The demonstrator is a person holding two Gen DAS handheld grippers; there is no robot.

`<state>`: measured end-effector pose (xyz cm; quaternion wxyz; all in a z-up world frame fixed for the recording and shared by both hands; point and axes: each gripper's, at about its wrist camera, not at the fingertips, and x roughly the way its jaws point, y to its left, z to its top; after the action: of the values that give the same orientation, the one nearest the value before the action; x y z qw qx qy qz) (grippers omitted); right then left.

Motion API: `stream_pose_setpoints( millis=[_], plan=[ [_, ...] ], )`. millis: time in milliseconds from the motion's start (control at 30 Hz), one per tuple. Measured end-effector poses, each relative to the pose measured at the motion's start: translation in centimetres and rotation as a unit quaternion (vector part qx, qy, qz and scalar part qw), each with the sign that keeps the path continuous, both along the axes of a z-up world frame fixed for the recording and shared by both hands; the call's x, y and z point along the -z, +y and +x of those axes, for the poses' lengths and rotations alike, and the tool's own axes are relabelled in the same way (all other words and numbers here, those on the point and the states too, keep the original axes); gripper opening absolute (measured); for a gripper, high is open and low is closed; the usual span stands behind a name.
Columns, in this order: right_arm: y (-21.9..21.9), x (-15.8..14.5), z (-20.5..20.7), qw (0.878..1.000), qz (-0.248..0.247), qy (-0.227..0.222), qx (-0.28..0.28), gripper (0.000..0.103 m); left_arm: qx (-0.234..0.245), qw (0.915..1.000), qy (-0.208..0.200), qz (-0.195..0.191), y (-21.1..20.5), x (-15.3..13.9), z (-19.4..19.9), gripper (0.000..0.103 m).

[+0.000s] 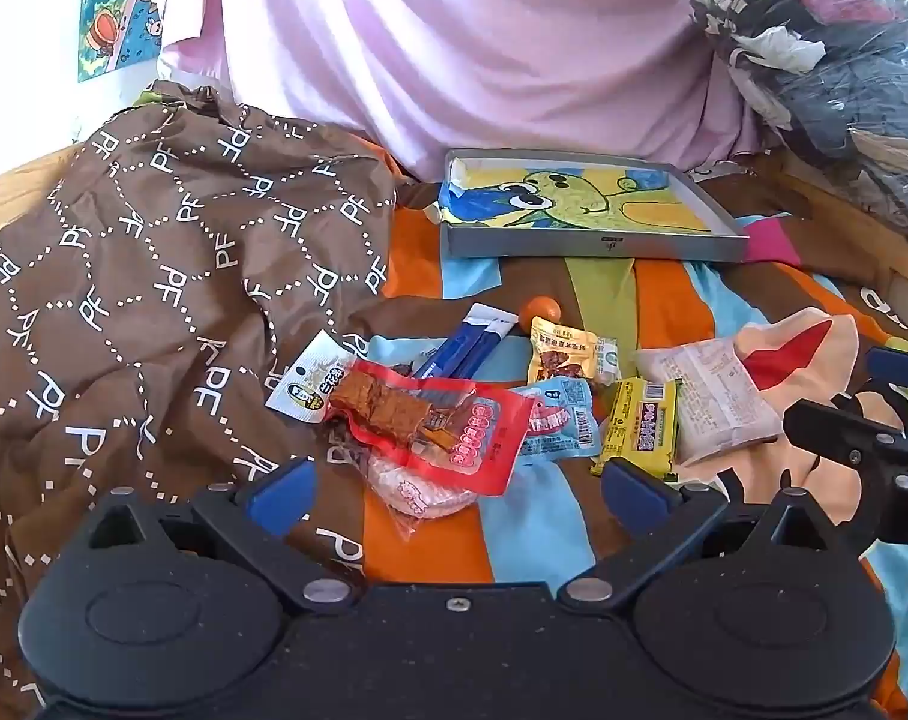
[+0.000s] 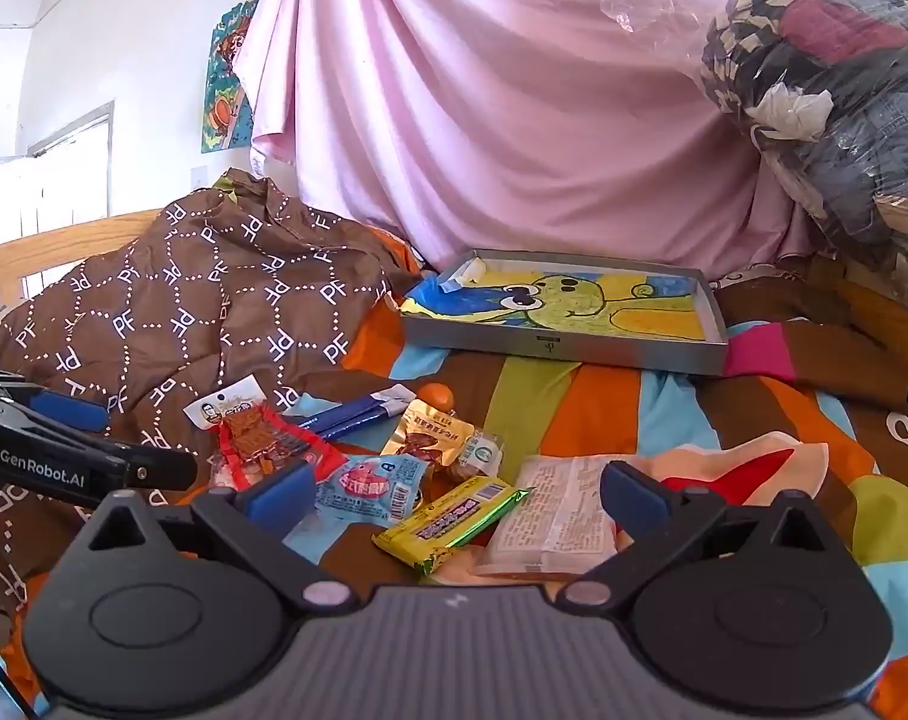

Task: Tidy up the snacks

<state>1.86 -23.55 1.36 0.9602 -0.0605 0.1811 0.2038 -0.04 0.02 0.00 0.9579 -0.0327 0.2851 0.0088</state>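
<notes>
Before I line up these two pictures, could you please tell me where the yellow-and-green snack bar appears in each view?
Left wrist view: the yellow-and-green snack bar lies right of centre, just beyond the left gripper's right fingertip.
Right wrist view: it lies at lower centre, between the open fingers of the right gripper.
Shared landmark: the grey tray with the cartoon drawing, farther back on the striped blanket.

- We see a white wall with a cartoon poster pinned beside a draped pink sheet.
- A bed with a wooden frame carries a striped cover of orange, blue, green and brown.
- A brown patterned quilt lies bunched at left.
- Daylight washes everything brightly.
</notes>
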Motion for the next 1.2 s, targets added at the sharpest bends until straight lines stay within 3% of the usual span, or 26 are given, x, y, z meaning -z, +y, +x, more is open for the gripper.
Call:
stream_pose_setpoints(
  millis=[1200],
  plan=[
    [0.0,0.2,0.1,1.000,-0.001,0.002,0.002,0.103,0.001,0.9998,0.020,-0.003,0.0,1.0,-0.1,0.101]
  ],
)
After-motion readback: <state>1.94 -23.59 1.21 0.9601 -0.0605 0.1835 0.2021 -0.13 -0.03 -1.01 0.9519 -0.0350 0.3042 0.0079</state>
